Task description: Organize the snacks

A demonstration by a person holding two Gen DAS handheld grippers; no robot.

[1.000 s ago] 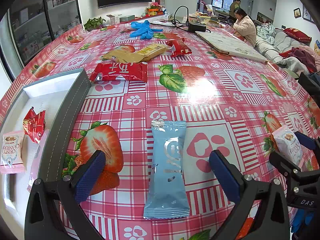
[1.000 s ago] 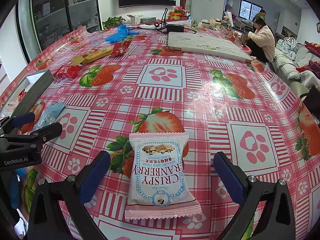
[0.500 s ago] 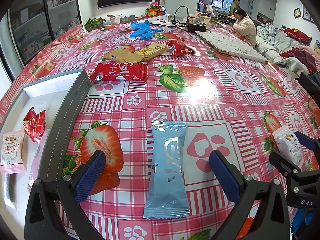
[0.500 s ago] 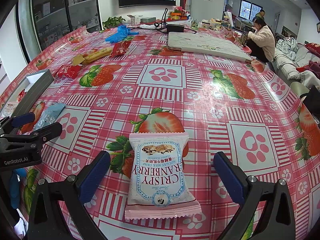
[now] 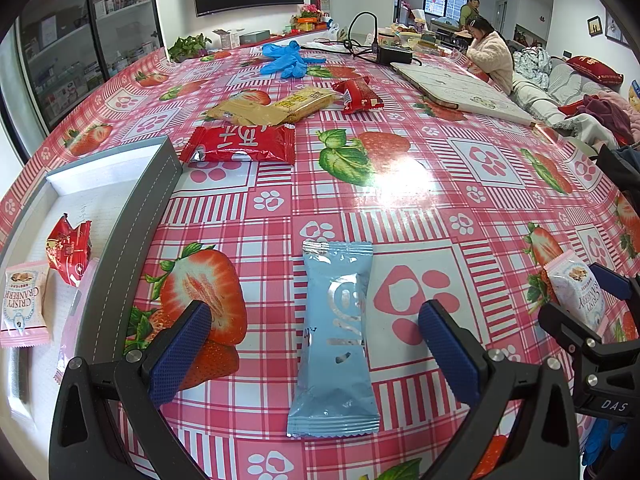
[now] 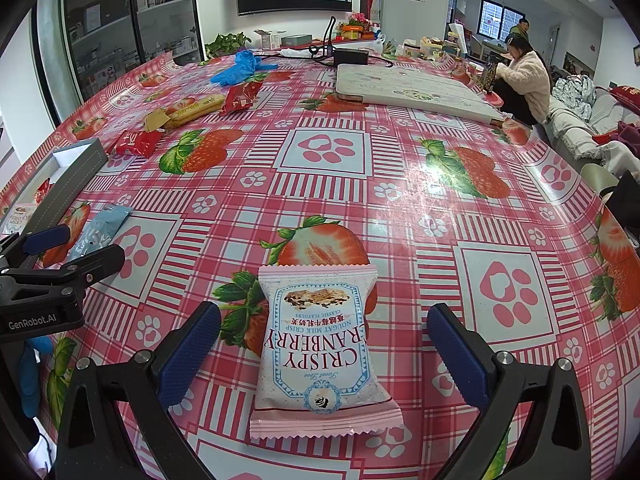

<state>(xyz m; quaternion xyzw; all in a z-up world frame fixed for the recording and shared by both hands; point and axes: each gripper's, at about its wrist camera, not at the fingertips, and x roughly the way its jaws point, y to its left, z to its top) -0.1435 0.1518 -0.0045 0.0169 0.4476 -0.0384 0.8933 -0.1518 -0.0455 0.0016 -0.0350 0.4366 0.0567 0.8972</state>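
Left tongs (image 5: 314, 342) spread wide around the blue packet (image 5: 335, 340) — right tongs (image 6: 324, 350) likewise agape around the cranberry packet (image 6: 320, 350), both flat on the desk (image 6: 400, 200) near its front edge.

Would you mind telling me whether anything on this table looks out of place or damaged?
A pair of blue gloves lies crumpled at the far end among the snacks, and the yellow packet there looks torn open. The blue packet and the cranberry packet lie flat and intact.

Bright, sharp fisheye views, white glare on the glossy tablecloth (image 5: 400, 184).
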